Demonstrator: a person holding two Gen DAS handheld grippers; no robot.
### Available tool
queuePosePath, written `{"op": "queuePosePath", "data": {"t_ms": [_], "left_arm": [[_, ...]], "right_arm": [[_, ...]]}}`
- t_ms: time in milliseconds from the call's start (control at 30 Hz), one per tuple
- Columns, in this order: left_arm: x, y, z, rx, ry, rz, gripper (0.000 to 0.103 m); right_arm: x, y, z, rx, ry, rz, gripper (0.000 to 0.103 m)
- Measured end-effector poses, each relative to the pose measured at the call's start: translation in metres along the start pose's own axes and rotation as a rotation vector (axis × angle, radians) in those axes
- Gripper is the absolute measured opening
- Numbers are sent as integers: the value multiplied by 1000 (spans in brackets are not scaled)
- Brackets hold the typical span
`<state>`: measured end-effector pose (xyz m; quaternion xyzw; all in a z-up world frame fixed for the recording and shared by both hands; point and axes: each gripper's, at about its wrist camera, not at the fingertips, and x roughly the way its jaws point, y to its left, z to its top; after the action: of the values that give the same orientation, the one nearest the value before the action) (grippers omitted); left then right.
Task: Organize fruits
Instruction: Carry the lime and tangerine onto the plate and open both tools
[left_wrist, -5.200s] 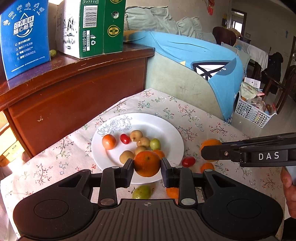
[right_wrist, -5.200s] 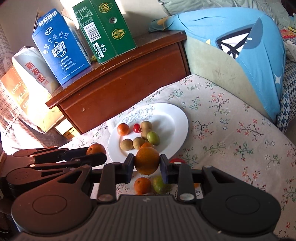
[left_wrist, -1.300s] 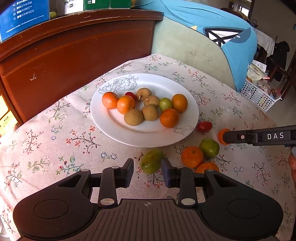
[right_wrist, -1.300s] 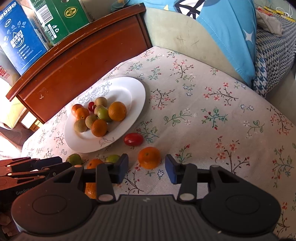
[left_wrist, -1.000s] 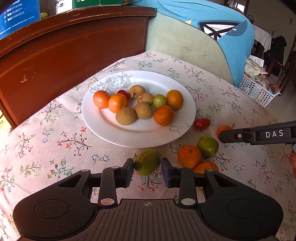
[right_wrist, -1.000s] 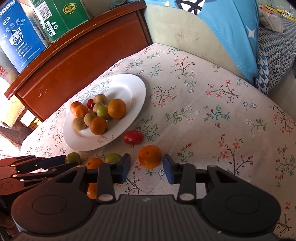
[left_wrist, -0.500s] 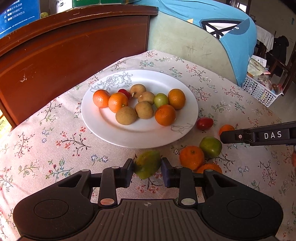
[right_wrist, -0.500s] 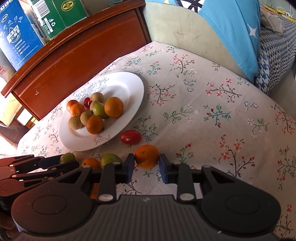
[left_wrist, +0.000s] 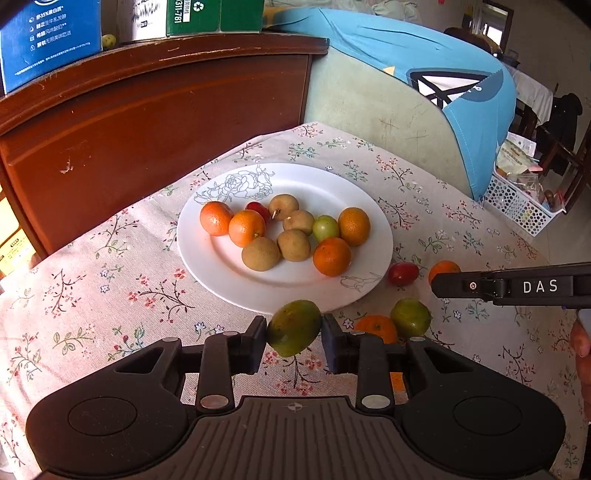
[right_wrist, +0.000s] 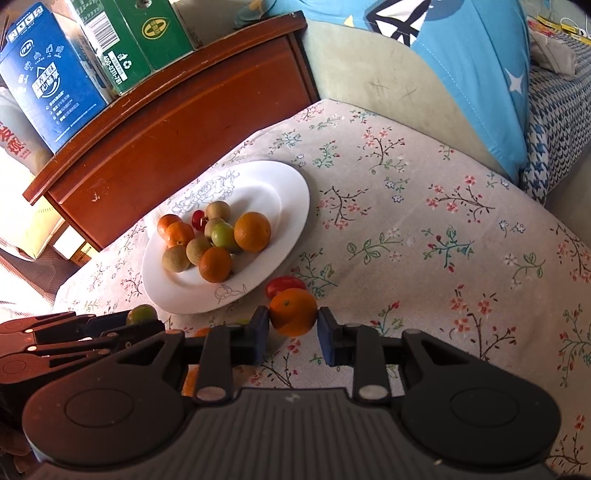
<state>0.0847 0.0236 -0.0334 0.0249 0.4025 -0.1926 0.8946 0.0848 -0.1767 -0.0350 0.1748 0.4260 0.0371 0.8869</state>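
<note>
A white plate (left_wrist: 221, 266) on the floral cloth holds several oranges, brown fruits, a green fruit and a red one; it also shows in the right wrist view (right_wrist: 291, 206). My left gripper (left_wrist: 293, 334) is shut on a green mandarin (left_wrist: 294, 326), held just above the cloth near the plate's front rim. My right gripper (right_wrist: 293, 325) is shut on an orange (right_wrist: 293, 311), lifted beside a red tomato (right_wrist: 285, 285). The right gripper's finger shows in the left wrist view (left_wrist: 509, 286), with the orange (left_wrist: 443, 268) at its tip.
An orange (left_wrist: 376, 326), a green fruit (left_wrist: 410, 317) and the red tomato (left_wrist: 403, 273) lie on the cloth right of the plate. A wooden cabinet (left_wrist: 147, 122) with cartons stands behind. A sofa with a blue cover (left_wrist: 424, 81) borders the far edge.
Both grippers have closed on their fruits and lifted them. The left holds the green mandarin higher and closer to the plate; the right raised the orange off the cloth.
</note>
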Motion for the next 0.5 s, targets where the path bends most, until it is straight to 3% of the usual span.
{"op": "queuePosePath", "data": {"t_ms": [333, 500], "left_arm": [[-16, 13, 28, -54, -87, 32, 30], [-6, 22, 38, -73, -76, 58, 30]], "right_arm": [[-13, 10, 19, 0, -70, 61, 28], [-12, 12, 34, 11, -110, 74, 28]]}}
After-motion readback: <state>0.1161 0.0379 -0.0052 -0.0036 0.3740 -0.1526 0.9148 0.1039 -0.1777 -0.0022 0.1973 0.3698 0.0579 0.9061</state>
